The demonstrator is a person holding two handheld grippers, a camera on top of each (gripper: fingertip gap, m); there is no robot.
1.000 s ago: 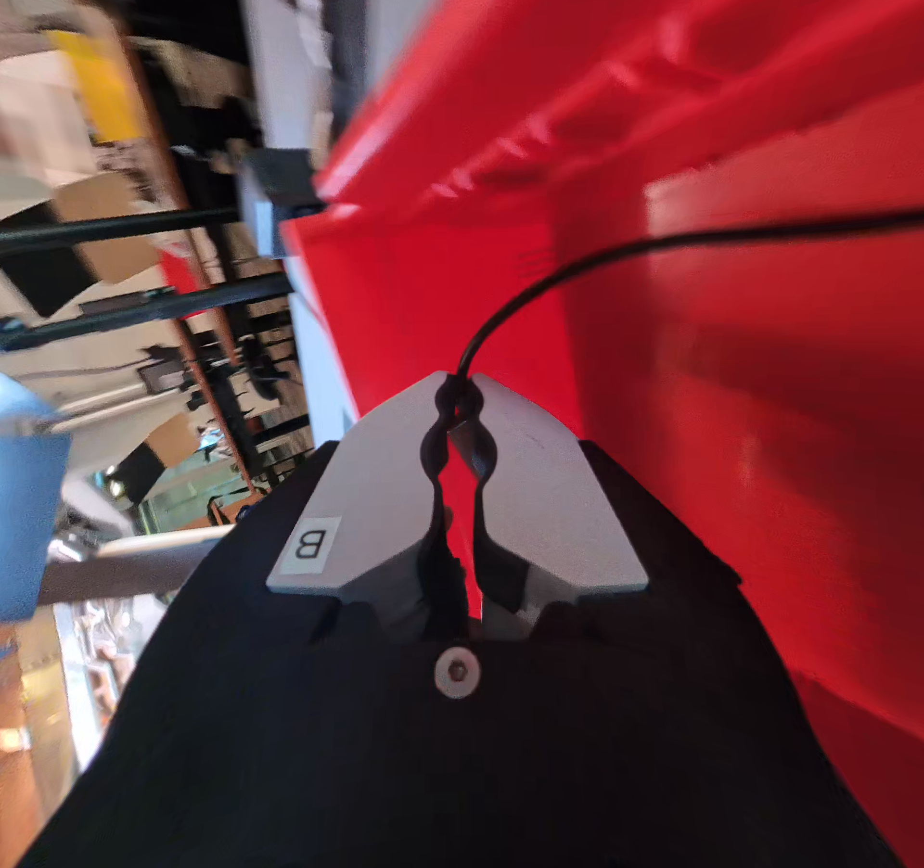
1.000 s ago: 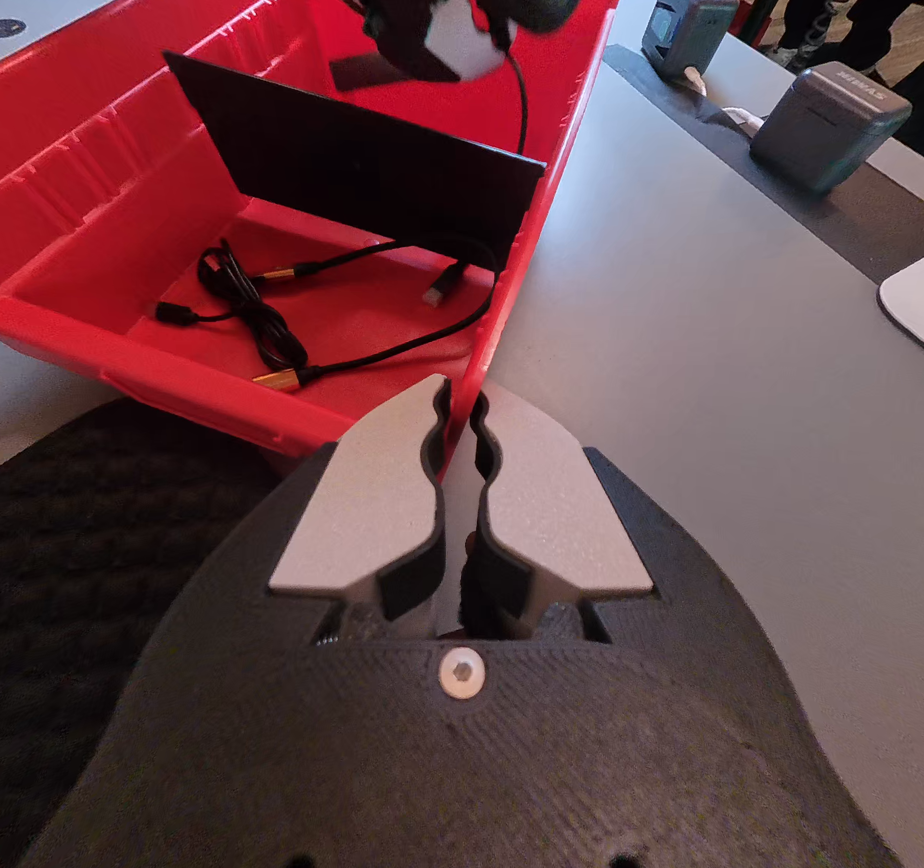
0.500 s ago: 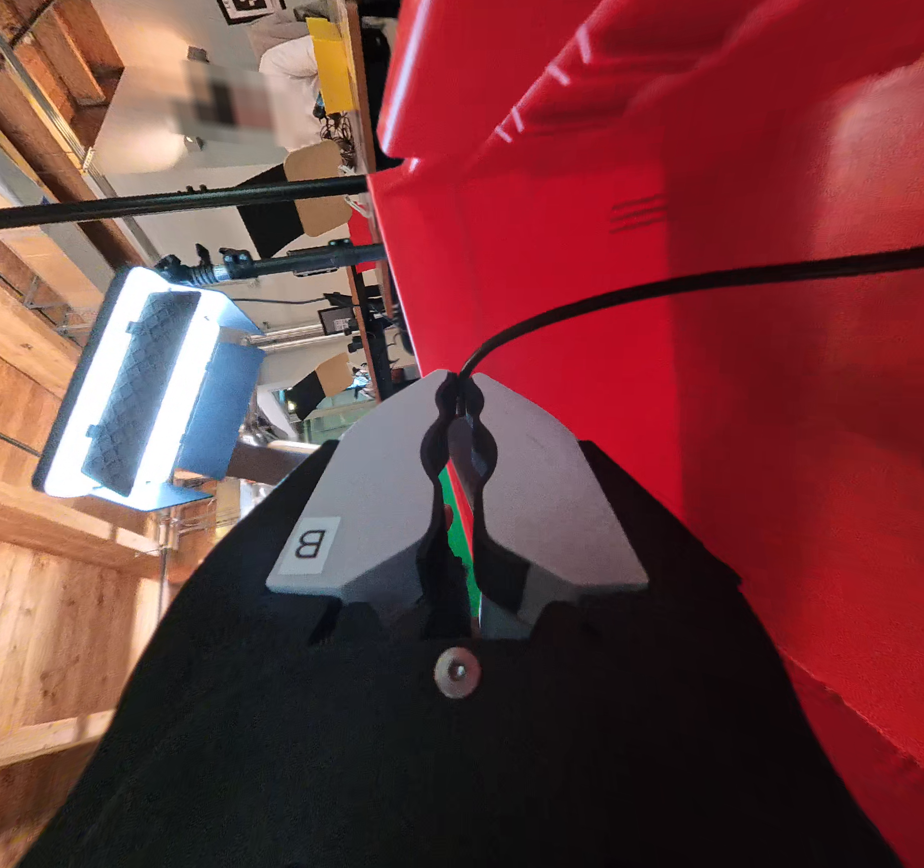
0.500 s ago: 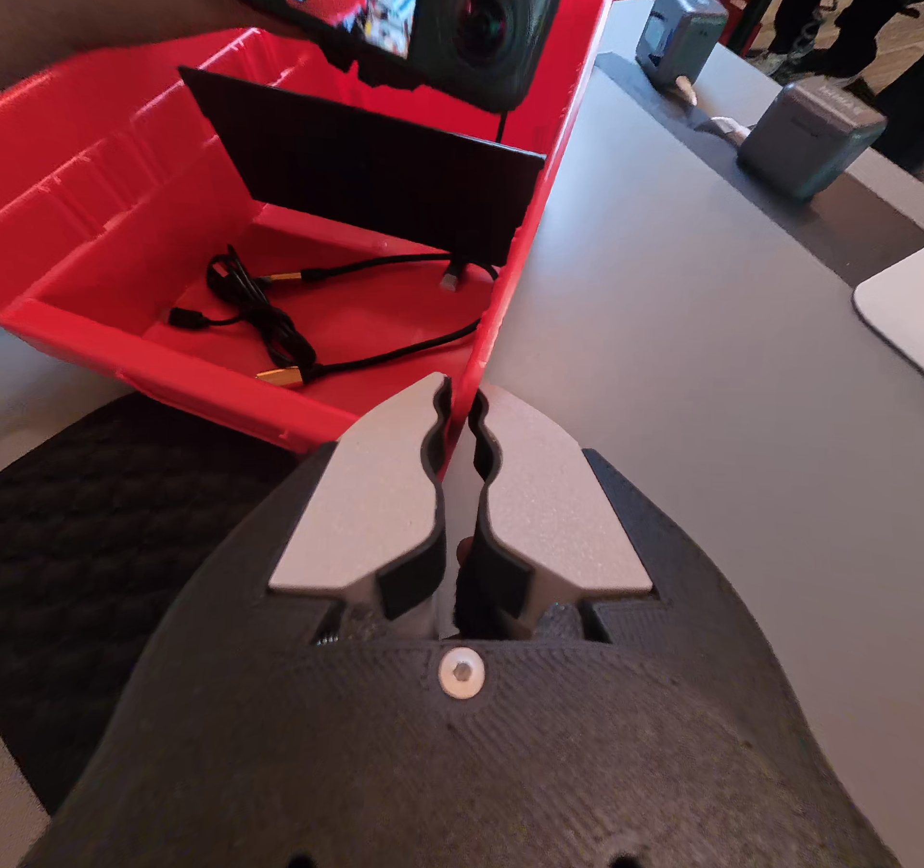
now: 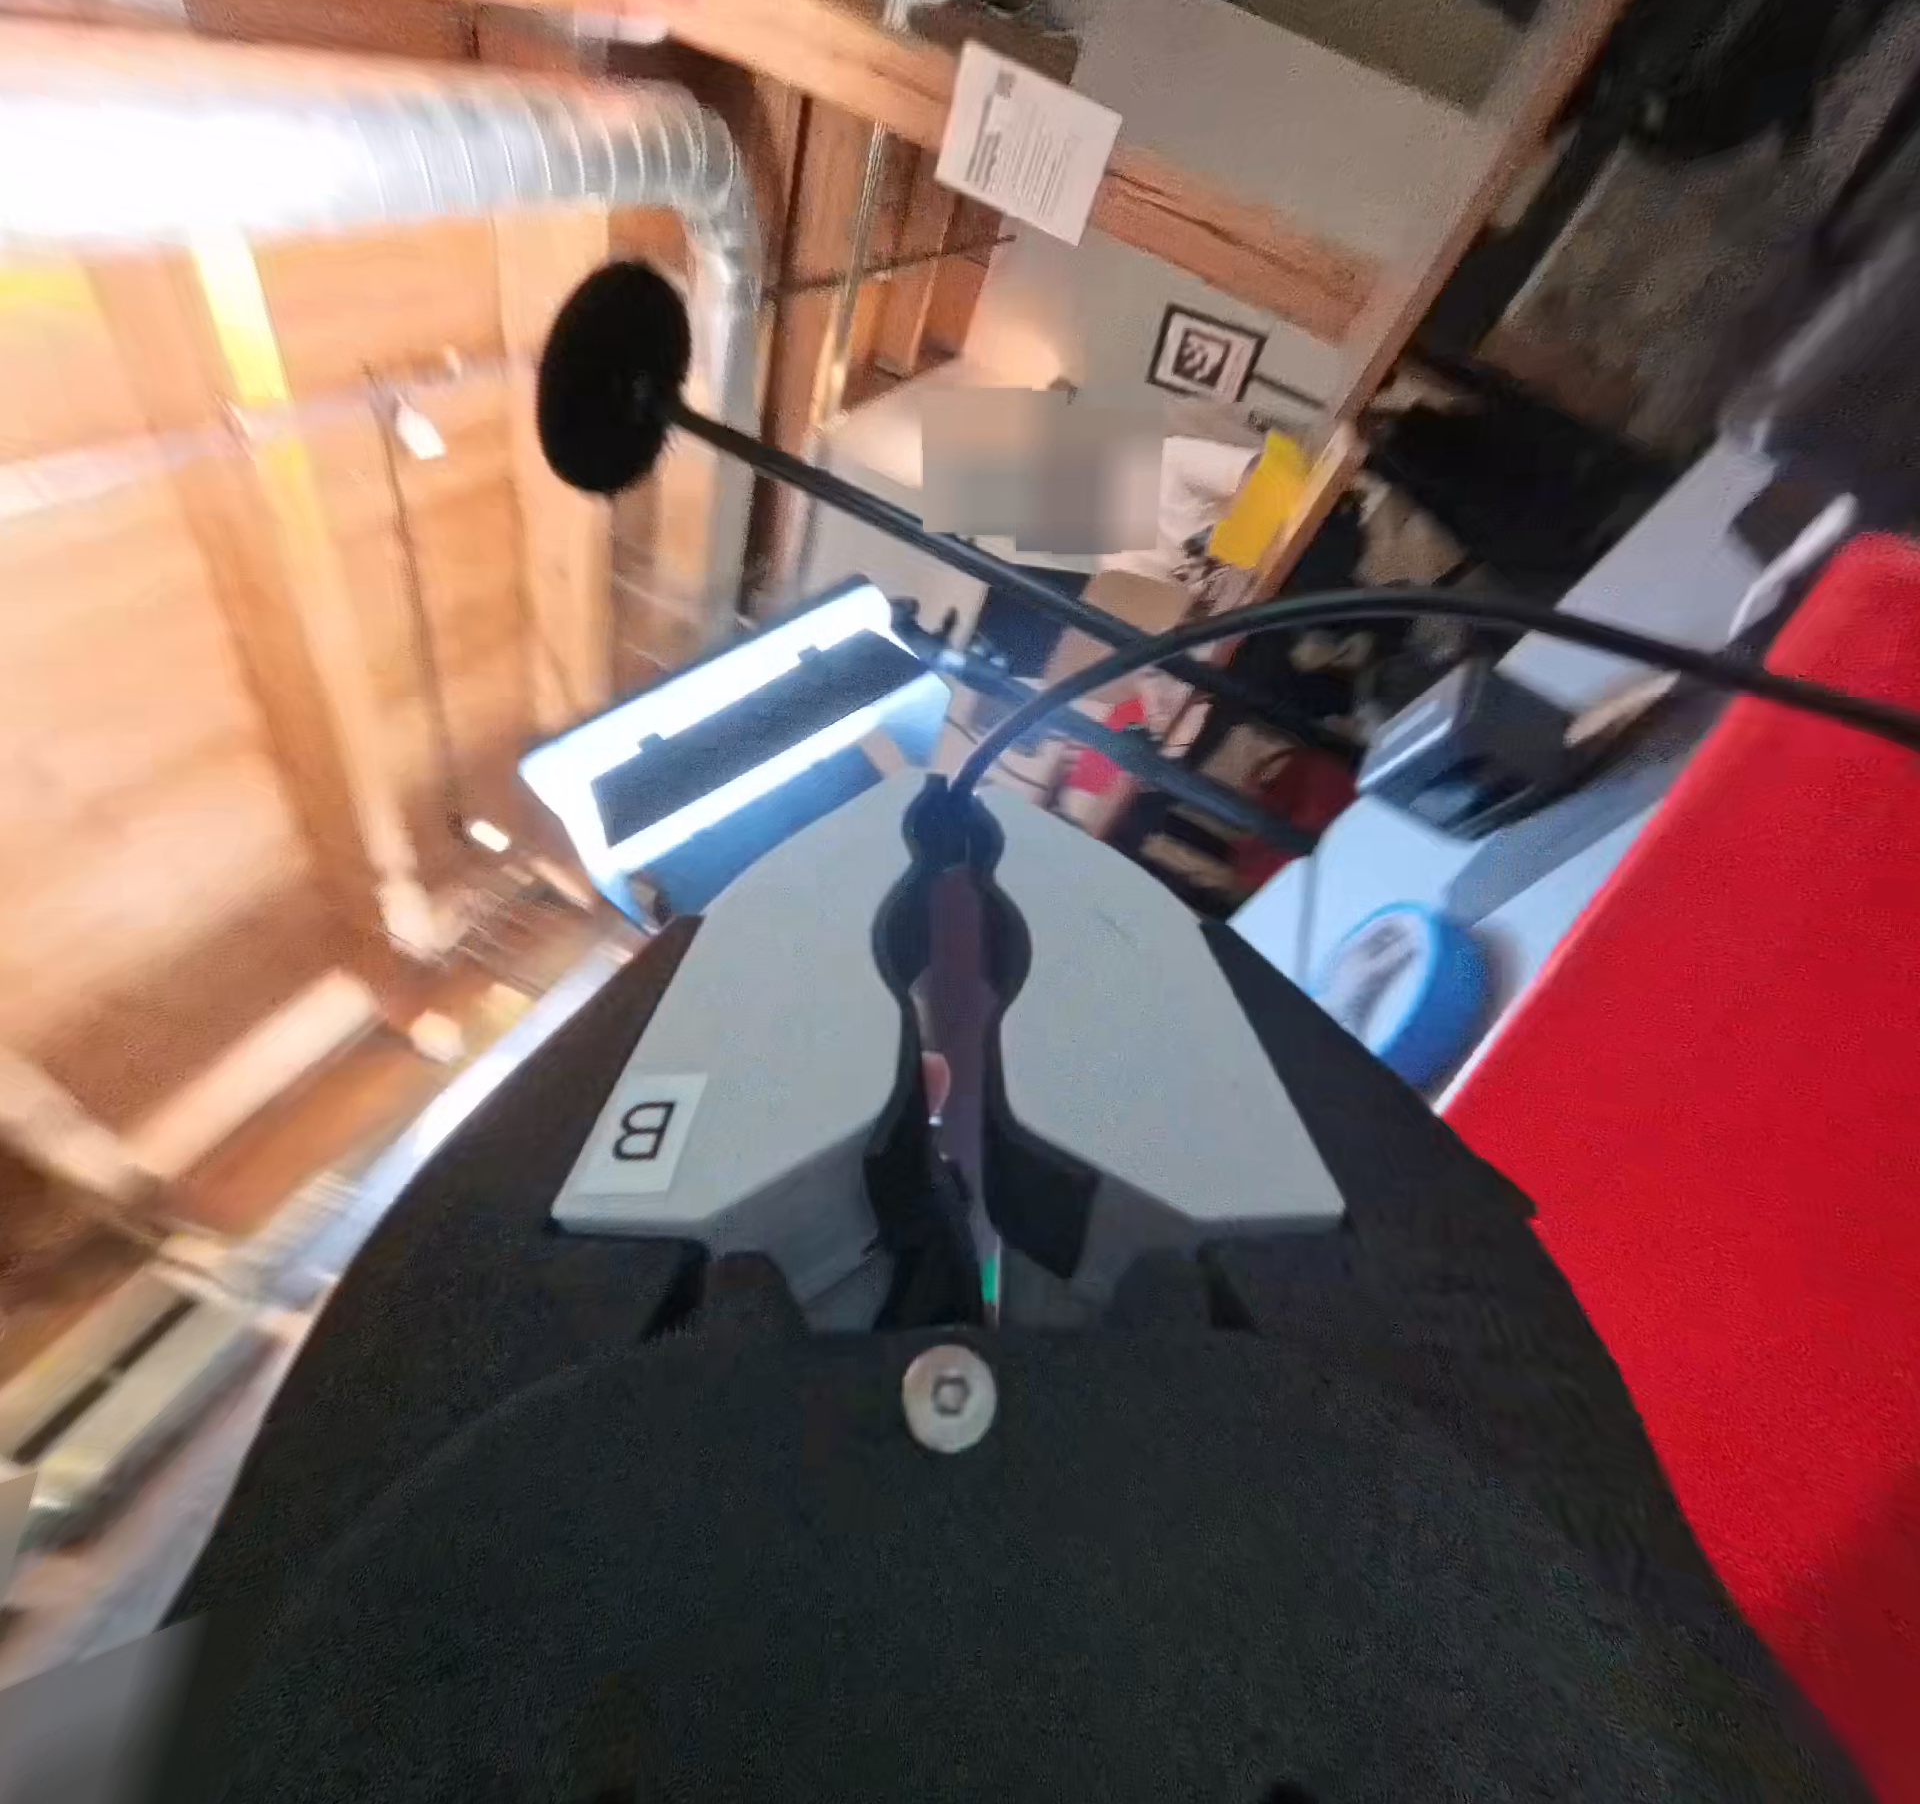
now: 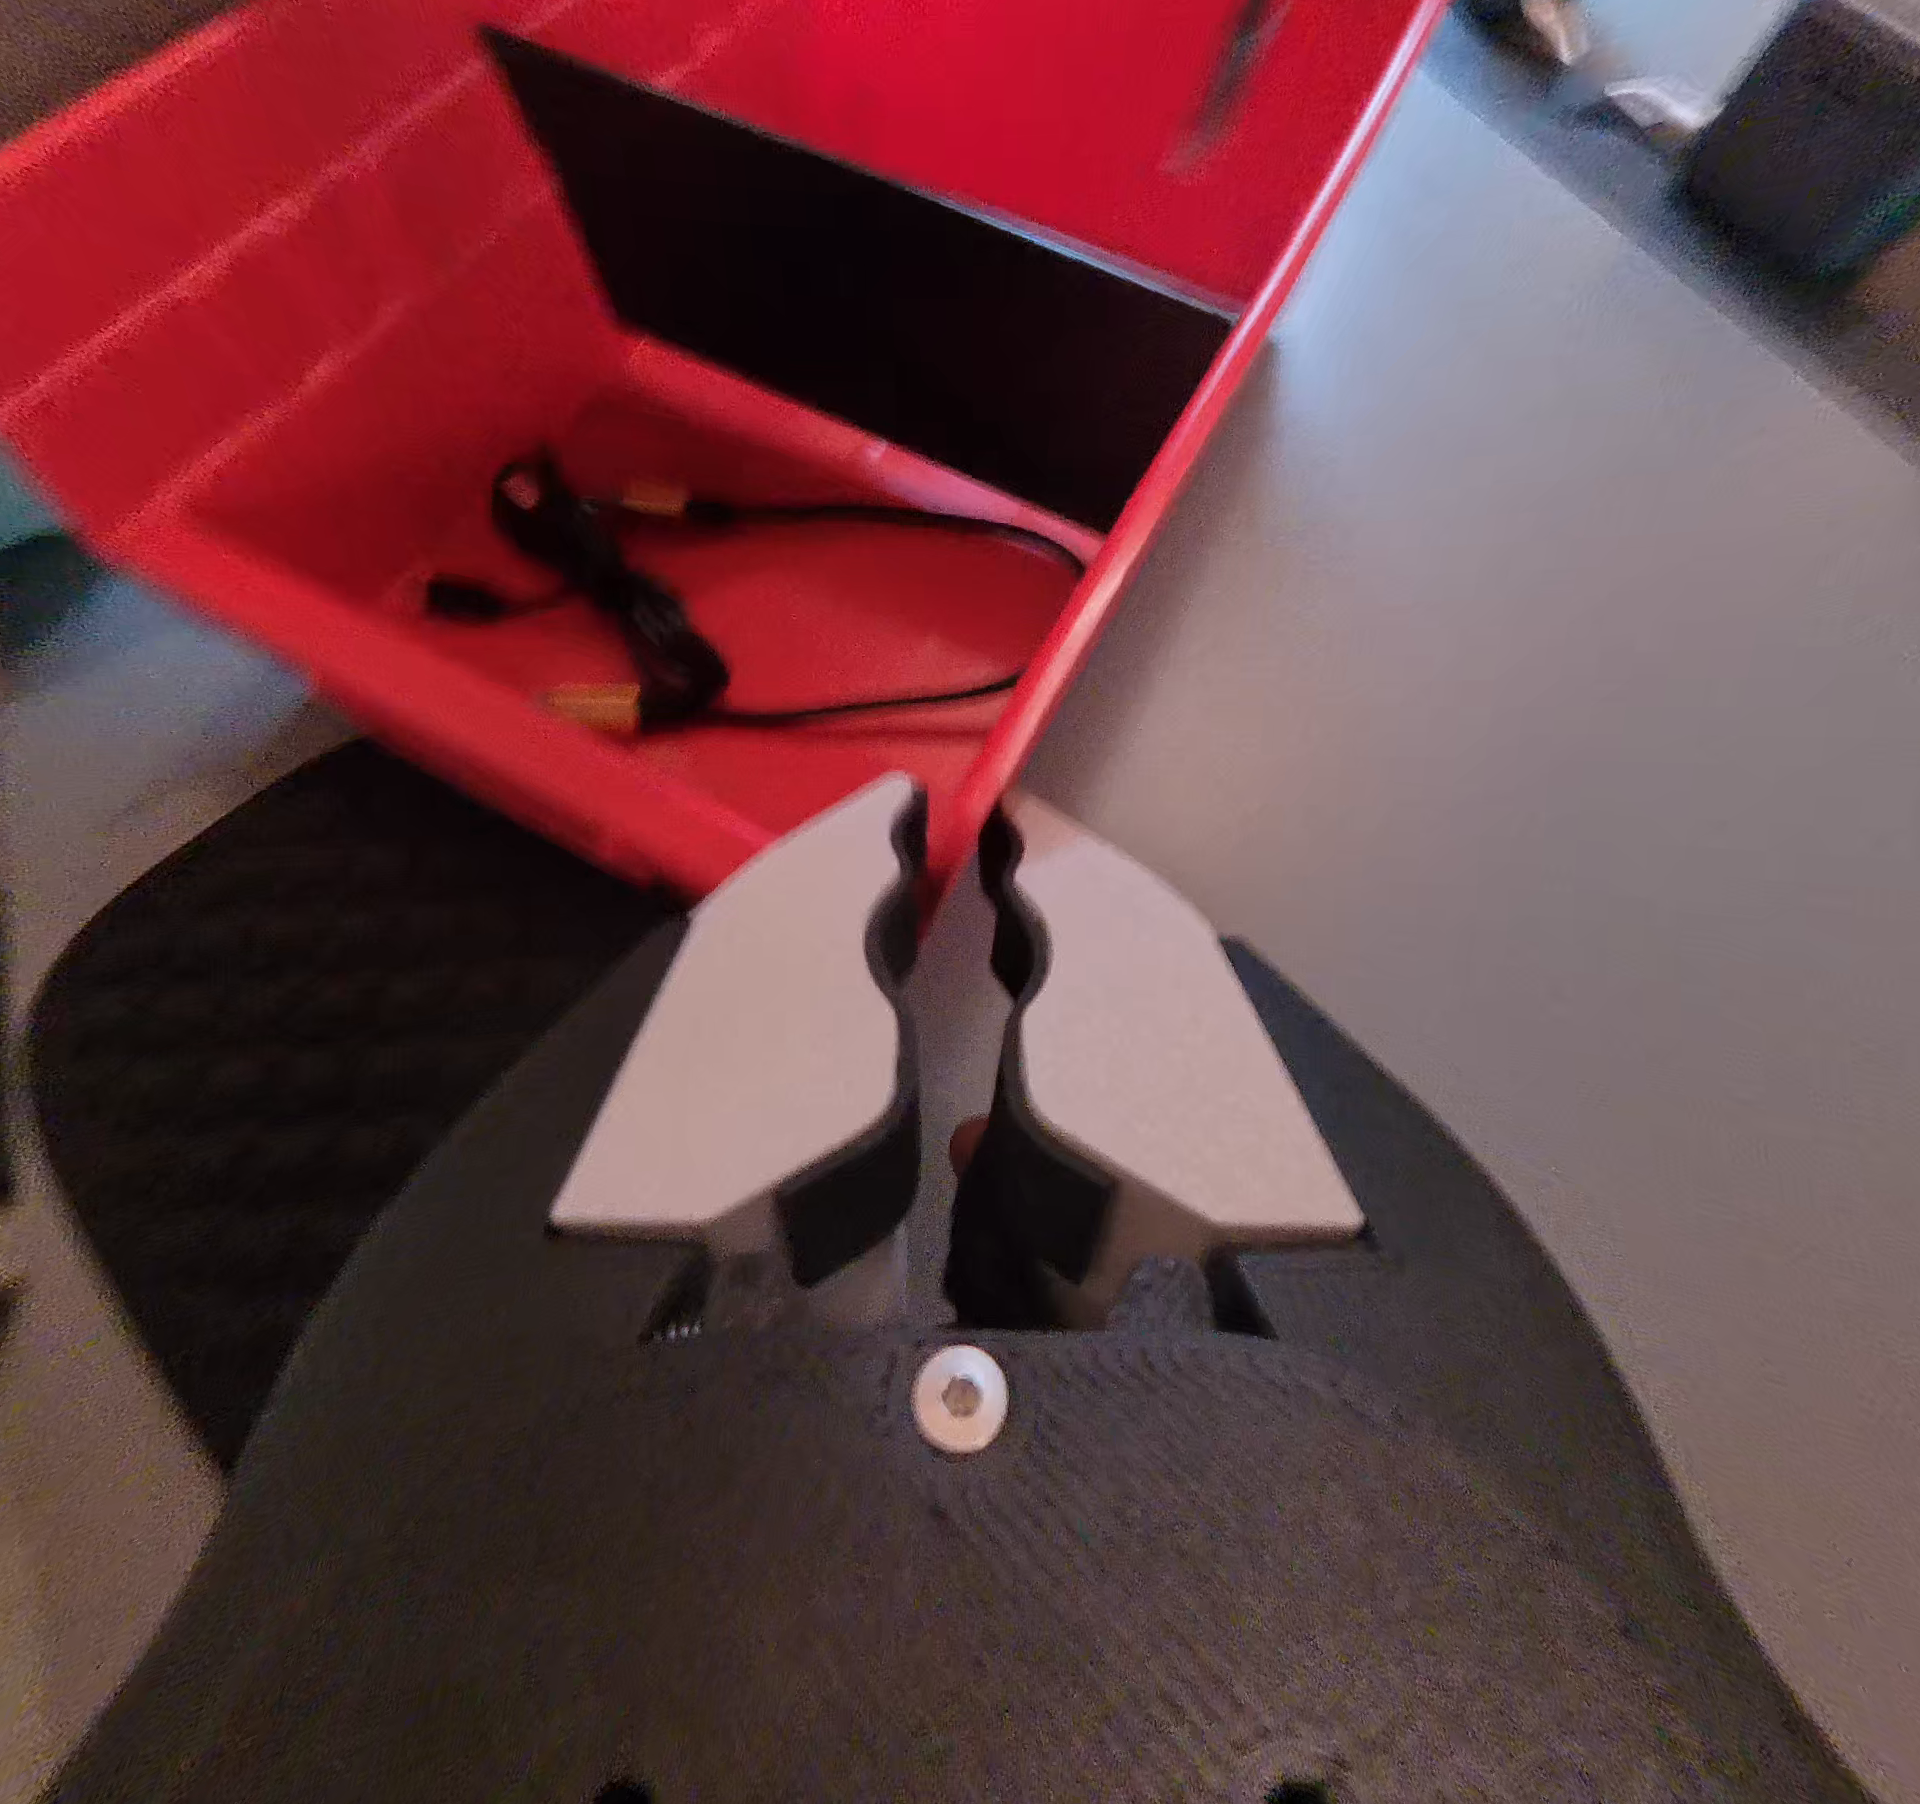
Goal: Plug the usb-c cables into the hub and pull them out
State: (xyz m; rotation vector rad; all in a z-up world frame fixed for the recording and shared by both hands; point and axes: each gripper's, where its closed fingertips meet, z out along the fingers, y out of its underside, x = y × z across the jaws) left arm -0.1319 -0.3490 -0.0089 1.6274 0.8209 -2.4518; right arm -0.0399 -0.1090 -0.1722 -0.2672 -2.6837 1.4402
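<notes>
My left gripper (image 5: 951, 809) is shut on a thin black USB-C cable (image 5: 1351, 606) that arcs from the fingertips up and away to the right, over the red bin (image 5: 1714, 1079). My right gripper (image 6: 951, 824) is shut on the rim of the red bin (image 6: 1132, 528), with the thin wall between its fingertips. Inside the bin lies a tangle of black cables with gold-coloured plugs (image 6: 623, 601) in front of a black divider panel (image 6: 883, 300). A blurred black cable (image 6: 1236, 29) hangs over the far end of the bin. No hub shows in either view.
The bin stands on a grey table (image 6: 1507, 663), with a black mat (image 6: 260, 975) at its near left. Grey boxes (image 6: 1818, 144) stand at the table's far right. A blue tape roll (image 5: 1397, 985), a lit light panel (image 5: 727, 746) and a black boom pole (image 5: 935, 528) lie beyond my left gripper.
My left gripper has swung up and out of the bin with the cable still in it, and it has left the top of the right wrist view. The right gripper stays on the rim.
</notes>
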